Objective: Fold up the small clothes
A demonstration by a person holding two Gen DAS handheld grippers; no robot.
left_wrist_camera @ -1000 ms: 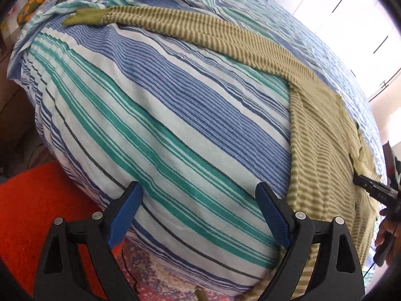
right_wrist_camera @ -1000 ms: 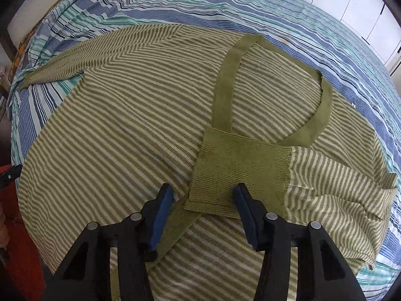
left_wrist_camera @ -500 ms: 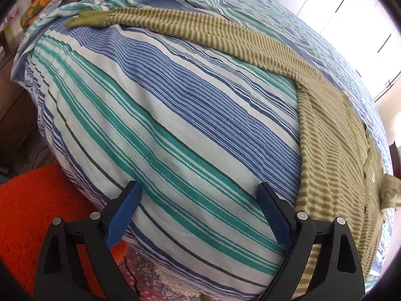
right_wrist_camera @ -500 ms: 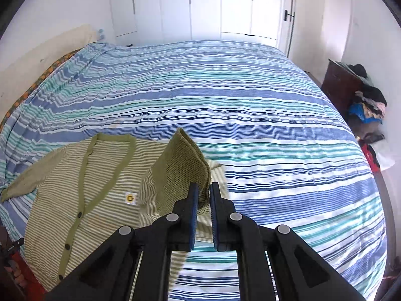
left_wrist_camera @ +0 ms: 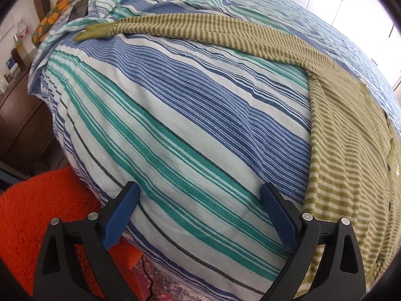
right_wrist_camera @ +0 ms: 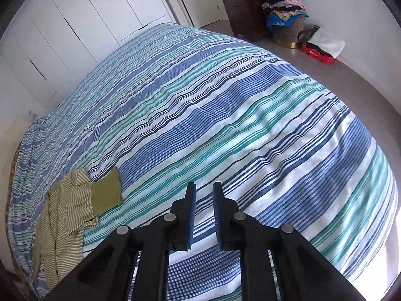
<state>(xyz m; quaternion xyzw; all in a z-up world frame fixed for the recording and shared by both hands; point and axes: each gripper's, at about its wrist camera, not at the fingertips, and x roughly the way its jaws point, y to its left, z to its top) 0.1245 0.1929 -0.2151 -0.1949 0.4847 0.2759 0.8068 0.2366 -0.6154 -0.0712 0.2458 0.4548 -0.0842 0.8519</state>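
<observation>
On bed point(left_wrist_camera: 200, 115), near edge: cardigan point(left_wrist_camera: 351, 150) flat, sleeves out | left gripper point(left_wrist_camera: 200, 215) wide, empty | right gripper point(right_wrist_camera: 203, 213) narrow gap, empty | step: sleeve fold-in pending | next: grasp cuff point(left_wrist_camera: 94, 31).

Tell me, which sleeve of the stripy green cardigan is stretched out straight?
The sleeve in the left wrist view, lying long across the bed. The other sleeve is crumpled up against the cardigan.

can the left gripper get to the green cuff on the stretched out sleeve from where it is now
Probably yes. The left gripper is open and holds nothing, and only bare striped bedspread lies between it and the cuff at the sleeve's far end. Nothing covers the cuff, though it is a long reach across the bed.
</observation>
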